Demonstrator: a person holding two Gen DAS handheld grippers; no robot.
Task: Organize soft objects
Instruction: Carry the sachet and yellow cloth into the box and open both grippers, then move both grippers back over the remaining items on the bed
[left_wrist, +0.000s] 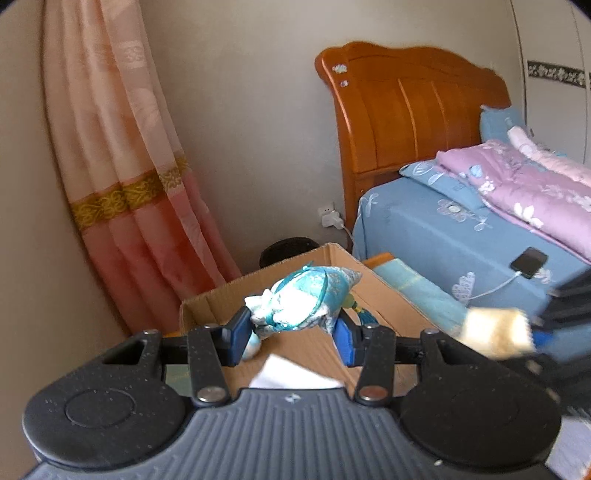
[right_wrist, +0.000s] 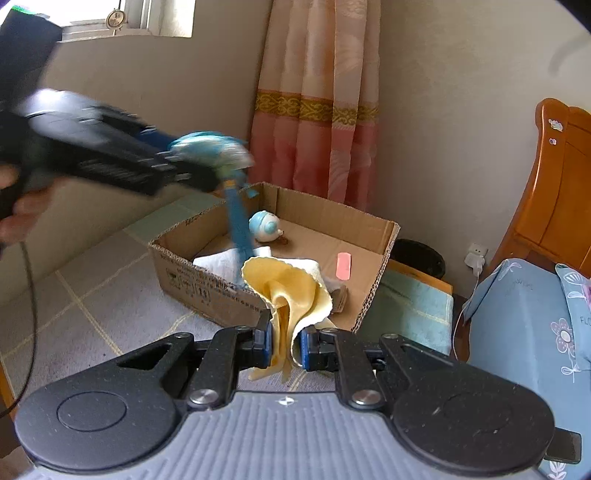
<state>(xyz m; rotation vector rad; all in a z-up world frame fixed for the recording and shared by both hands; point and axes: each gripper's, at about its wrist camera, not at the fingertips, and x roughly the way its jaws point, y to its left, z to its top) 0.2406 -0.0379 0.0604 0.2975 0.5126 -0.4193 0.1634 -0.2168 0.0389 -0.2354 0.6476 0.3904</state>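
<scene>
My left gripper (left_wrist: 291, 326) is shut on a teal-and-white brocade pouch (left_wrist: 306, 301) with a blue tassel, held in the air above an open cardboard box (left_wrist: 391, 295). In the right wrist view that pouch (right_wrist: 210, 149) and its tassel (right_wrist: 238, 221) hang blurred over the box (right_wrist: 207, 284). My right gripper (right_wrist: 286, 345) is shut on a folded yellow cloth (right_wrist: 291, 291) at the box's near wall; in the left wrist view this cloth (left_wrist: 496, 332) shows blurred at the right. In the box lie a small blue-white round toy (right_wrist: 264, 226), a white cloth (right_wrist: 221, 264) and a pink eraser-like piece (right_wrist: 343, 266).
A bed with blue sheet (left_wrist: 436, 229), purple quilt (left_wrist: 528, 188) and wooden headboard (left_wrist: 402, 107) stands on the right; a phone on a cable (left_wrist: 528, 262) lies on it. A pink curtain (left_wrist: 122, 173) hangs behind the box. A black bin (right_wrist: 417, 256) and green mat (right_wrist: 413, 310) lie beside the box.
</scene>
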